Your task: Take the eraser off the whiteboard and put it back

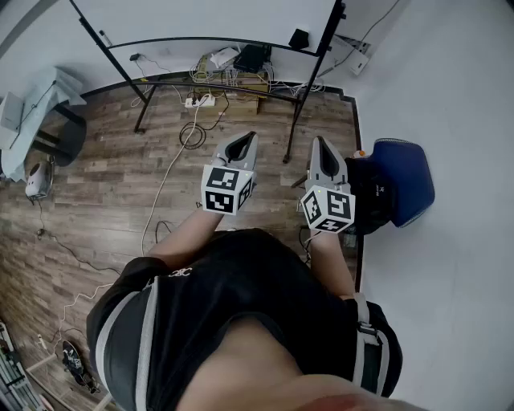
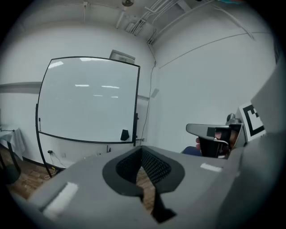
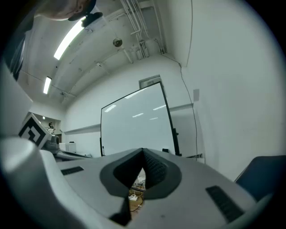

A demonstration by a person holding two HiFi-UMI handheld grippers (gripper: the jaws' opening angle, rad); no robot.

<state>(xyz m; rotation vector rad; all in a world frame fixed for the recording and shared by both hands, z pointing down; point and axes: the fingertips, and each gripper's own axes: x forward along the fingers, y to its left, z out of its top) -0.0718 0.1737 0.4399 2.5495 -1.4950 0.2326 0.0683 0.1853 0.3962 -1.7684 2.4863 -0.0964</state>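
floor: brown wood-plank floor [image 1: 104, 185] fills the left of the head view, and a plain white wall [image 1: 458, 120] runs along the right.
whiteboard: large white whiteboard on a black metal frame stand [image 1: 217, 20] stands upright at the far end of the floor, facing the person. it also shows ahead in the left gripper view [image 2: 89, 98] and the right gripper view [image 3: 134, 125].
person: person in a black top with grey bands [image 1: 241, 297] stands well back from the board with both forearms held out towards it.
blue thing: rounded blue and black thing [image 1: 397, 181] sits by the wall, just beside the right gripper; what it is i cannot tell.
left gripper: grey two-jaw left gripper [image 1: 241, 136] points at the board and a little downward. its jaws are closed tip to tip with nothing between them, and only floor shows through the gap behind the tips.
right gripper: grey two-jaw right gripper [image 1: 321, 140] is level and beside the left one, slightly apart from it. its jaws are closed too, and empty.
cables: white power strip with loose cables [image 1: 201, 100] lies on the floor under the board.
eraser: small black eraser [image 1: 299, 38] is on the whiteboard, in the lower right corner just above the bottom rail and just beside the right post [image 2: 124, 134].
eraser to grippers: it is well apart from both, far ahead of the jaw tips and touched by neither. in the head view it lies ahead between the two grippers, nearer the right gripper's line; in the left gripper view it sits above and a little left of the closed tips.
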